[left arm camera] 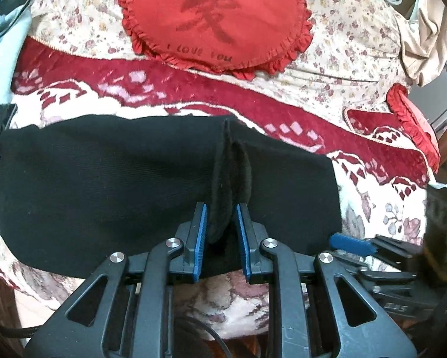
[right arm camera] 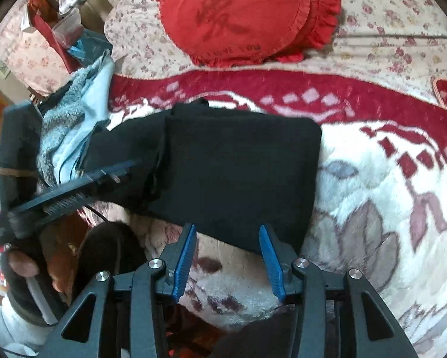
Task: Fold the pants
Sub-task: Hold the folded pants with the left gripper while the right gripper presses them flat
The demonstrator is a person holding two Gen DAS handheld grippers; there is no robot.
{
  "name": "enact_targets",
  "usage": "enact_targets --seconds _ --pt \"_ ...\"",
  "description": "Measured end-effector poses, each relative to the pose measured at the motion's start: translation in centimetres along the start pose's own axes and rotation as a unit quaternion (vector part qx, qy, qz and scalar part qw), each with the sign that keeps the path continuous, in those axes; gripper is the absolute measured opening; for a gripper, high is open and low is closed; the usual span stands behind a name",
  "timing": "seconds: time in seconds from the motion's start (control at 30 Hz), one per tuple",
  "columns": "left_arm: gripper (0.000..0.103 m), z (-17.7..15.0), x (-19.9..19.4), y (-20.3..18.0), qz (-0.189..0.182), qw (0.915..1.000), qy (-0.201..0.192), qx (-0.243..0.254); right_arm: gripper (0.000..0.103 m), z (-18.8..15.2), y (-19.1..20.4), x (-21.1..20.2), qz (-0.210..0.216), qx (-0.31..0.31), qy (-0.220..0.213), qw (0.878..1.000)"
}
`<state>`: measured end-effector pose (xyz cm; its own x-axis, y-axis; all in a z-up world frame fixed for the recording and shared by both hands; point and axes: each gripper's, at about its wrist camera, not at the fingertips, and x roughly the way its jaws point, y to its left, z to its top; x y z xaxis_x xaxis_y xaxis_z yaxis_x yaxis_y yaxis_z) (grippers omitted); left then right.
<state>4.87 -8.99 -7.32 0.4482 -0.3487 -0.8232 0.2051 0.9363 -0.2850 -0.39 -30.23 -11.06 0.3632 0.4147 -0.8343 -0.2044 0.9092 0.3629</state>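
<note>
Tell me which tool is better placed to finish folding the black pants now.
Left, probably. The left tool has a raised fold of the black pants between its pads, so it can carry that fold over. The right tool stands open and empty at the near edge of the pants.

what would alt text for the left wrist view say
The left gripper has its blue jaws around a raised fold of black pants, which lie folded across a red and white patterned blanket. Behind them a red heart-shaped cushion rests on a floral cover. The right gripper shows at the right edge.
</note>
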Motion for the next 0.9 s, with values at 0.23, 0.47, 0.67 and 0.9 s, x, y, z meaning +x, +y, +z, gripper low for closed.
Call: enact_targets --seconds 0.23,0.47,0.67,0.9 --pt "0.029 0.6 0.4 -1.3 -0.008 0.9998 -0.003 0.016 0.042 0.4 0.0 -0.9 0.006 0.007 -0.02 1.0" --pt "0.028 1.6 2.0 -2.2 0.01 0.9995 -0.006 0.03 0.042 1.4 -1.0 -1.3 -0.003 0.022 -0.033 0.999" --pt "0.028 2.3 2.9 -2.6 0.013 0.9989 -0.01 0.044 0.042 2.0 -1.4 -0.7 0.007 0.026 -0.032 0.999" --pt "0.011 3.3 3.6 -2.6 0.013 0.9988 -0.017 0.044 0.042 2.6 -1.1 -0.8 0.004 0.021 -0.038 0.999"
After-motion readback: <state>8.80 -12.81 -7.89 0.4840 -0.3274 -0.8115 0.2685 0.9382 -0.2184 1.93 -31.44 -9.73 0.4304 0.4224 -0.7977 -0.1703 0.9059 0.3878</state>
